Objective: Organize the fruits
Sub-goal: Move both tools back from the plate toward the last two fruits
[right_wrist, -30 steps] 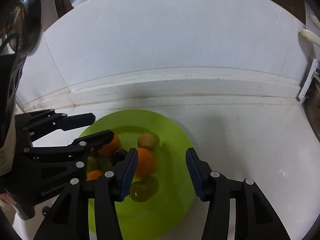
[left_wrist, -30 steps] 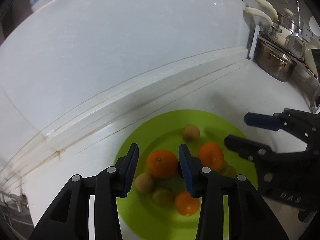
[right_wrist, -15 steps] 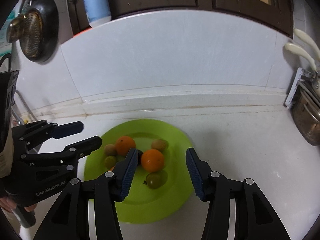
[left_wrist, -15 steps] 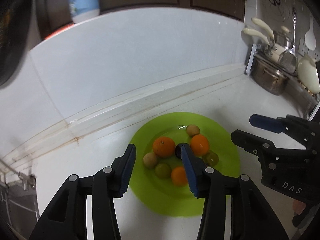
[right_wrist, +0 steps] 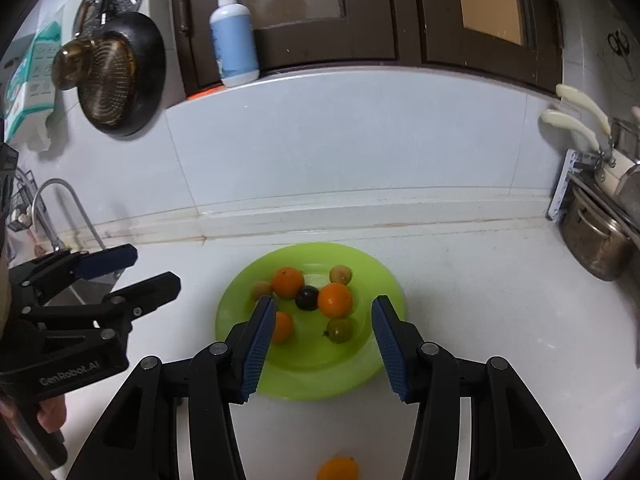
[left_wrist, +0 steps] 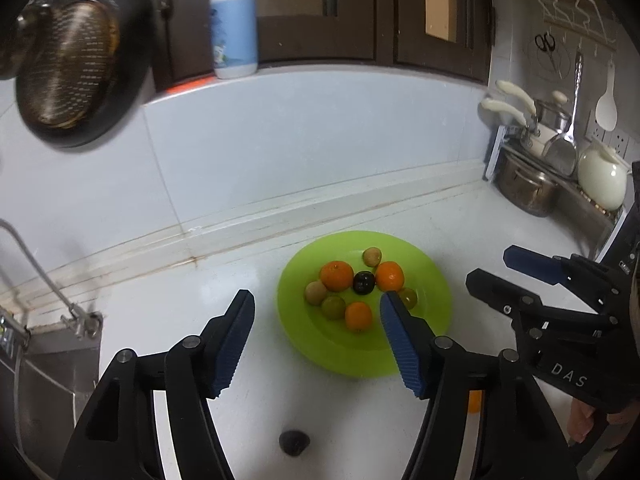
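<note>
Hovering with jaws released and empty, left gripper (left_wrist: 316, 334) and right gripper (right_wrist: 324, 344) face the green plate (right_wrist: 372, 368) of fruit. Stray orange (right_wrist: 338, 470) and dark fruit (left_wrist: 294, 442) on the tabletop (right_wrist: 500, 300) risk rolling if nudged.

A soap bottle (right_wrist: 234, 46) is standing on the ledge, a pan (right_wrist: 120, 76) is hanging on the wall, and a steel pot (left_wrist: 524, 190) is sitting beside a white kettle (left_wrist: 602, 178)

"DAS" on right tool (left_wrist: 520, 276); "GenRobot.AI" on left tool (right_wrist: 132, 268)
</note>
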### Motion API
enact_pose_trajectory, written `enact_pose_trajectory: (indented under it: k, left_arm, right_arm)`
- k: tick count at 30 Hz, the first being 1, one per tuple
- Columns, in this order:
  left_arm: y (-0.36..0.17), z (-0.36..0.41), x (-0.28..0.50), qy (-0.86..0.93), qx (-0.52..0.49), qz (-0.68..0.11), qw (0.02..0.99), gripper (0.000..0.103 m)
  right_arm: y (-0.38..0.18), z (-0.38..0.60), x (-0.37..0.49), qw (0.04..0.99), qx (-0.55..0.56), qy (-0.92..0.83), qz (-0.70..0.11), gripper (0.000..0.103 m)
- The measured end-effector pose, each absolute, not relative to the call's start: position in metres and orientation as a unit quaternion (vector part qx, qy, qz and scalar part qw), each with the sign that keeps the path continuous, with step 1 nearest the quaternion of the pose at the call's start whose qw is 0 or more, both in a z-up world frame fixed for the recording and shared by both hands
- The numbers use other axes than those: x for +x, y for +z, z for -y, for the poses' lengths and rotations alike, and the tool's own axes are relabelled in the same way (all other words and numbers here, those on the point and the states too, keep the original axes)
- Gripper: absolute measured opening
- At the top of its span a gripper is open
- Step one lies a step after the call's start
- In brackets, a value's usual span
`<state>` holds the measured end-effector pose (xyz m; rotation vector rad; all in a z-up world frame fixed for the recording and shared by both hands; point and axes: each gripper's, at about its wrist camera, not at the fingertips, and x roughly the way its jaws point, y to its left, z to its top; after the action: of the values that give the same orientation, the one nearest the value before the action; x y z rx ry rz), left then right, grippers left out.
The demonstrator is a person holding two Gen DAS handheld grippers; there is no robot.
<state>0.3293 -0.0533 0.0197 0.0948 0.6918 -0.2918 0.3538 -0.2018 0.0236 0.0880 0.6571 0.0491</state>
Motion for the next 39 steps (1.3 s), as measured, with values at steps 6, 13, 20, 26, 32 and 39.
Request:
enact_pose_trajectory:
  k: [6, 13, 20, 26, 32, 39]
  left_arm:
    - [0.026, 0.041, 0.305, -0.126, 0.047, -0.325, 0.936, 0.072]
    - [0.019, 0.025, 0.285, -0.110, 0.024, -0.329, 0.937, 0.079]
    - [0.000, 0.017, 0.277, -0.093, 0.031, -0.348, 0.932, 0.079]
    - [-0.014, 0.014, 0.272, -0.084, 0.041, -0.360, 0.928, 0.079]
    - [-0.034, 0.010, 0.273, -0.080, 0.046, -0.380, 0.920, 0.079]
    - [-0.054, 0.005, 0.270, -0.083, 0.051, -0.406, 0.909, 0.079]
  right_arm:
    - [0.032, 0.189, 0.335, 0.951, 0.039, 0.015, -0.307, 0.061]
    - [0.030, 0.181, 0.313, 0.952, 0.043, 0.007, -0.304, 0.067]
    - [0.015, 0.178, 0.303, 0.946, 0.046, -0.012, -0.321, 0.067]
    - [0.000, 0.178, 0.299, 0.939, 0.055, -0.021, -0.340, 0.067]
    - [-0.016, 0.176, 0.298, 0.930, 0.052, -0.030, -0.362, 0.067]
    - [-0.036, 0.171, 0.293, 0.920, 0.048, -0.036, -0.387, 0.067]
